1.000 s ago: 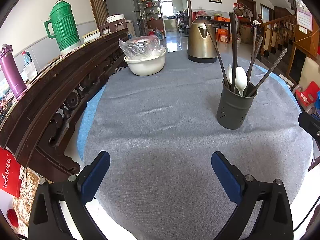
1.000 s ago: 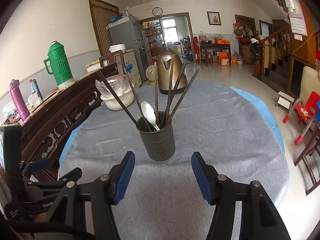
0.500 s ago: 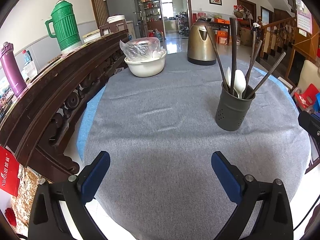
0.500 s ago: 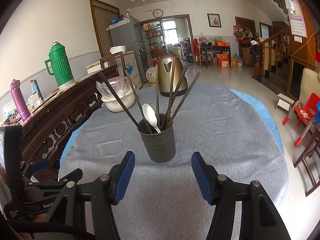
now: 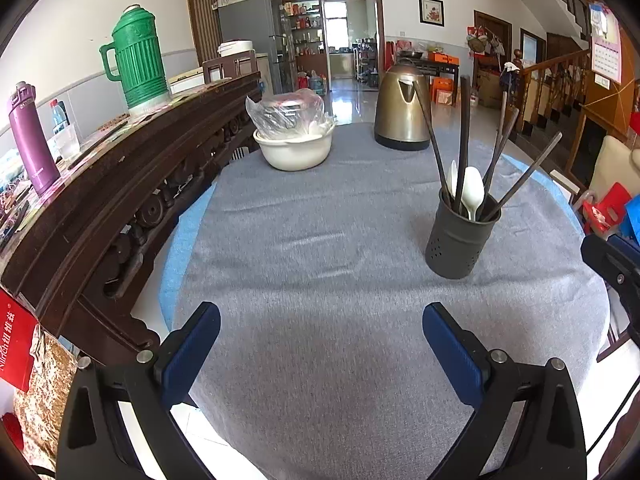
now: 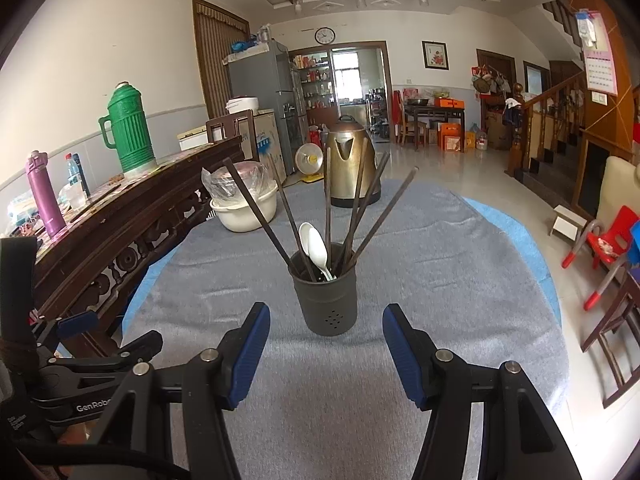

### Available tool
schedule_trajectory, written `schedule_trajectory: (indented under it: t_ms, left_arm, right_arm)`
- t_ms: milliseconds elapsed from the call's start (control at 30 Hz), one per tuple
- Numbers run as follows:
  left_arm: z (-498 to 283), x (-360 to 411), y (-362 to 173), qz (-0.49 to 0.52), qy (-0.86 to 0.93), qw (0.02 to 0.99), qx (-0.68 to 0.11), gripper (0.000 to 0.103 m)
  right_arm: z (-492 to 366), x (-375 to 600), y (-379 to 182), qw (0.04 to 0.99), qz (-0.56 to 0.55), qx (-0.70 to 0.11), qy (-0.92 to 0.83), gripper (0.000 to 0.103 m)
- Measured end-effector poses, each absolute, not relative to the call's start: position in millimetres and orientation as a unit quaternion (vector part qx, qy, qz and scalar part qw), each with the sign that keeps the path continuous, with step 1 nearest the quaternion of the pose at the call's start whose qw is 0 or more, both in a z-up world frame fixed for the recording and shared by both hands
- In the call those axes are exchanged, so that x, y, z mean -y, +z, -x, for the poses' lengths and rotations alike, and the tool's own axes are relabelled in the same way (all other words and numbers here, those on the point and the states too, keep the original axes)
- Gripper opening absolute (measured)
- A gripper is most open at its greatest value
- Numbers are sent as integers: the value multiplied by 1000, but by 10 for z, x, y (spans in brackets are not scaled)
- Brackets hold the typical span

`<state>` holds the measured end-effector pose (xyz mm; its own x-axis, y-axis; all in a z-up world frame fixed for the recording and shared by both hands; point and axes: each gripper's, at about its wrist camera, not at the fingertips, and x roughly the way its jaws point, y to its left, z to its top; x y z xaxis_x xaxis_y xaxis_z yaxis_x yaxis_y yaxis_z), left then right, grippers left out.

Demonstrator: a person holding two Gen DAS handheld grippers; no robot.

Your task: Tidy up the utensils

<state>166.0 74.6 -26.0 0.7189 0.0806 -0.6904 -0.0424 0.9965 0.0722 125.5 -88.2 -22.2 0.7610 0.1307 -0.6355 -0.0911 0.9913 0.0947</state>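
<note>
So the dark grey perforated metal utensil holder is being kept upright on the round grey-clothed surface, just beyond the right hand-held gripper, whose blue-padded jaws are being held wide apart with nothing between them. Dark chopsticks and two white plastic spoons are being propped inside the holder. The left hand-held gripper is likewise being held apart over bare cloth, well to the holder's left. A brass-coloured electric kettle and a cream bowl covered with plastic wrap are being left at the far side.
</note>
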Motion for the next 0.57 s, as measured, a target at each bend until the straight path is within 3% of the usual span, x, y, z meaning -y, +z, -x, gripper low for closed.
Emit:
schedule_trajectory:
  t_ms: [567]
  left_arm:
    - [-1906, -735, -313, -13, 14, 925, -380, 101]
  right_arm:
    - [-1396, 925, -225, 941, -26, -331, 64, 62]
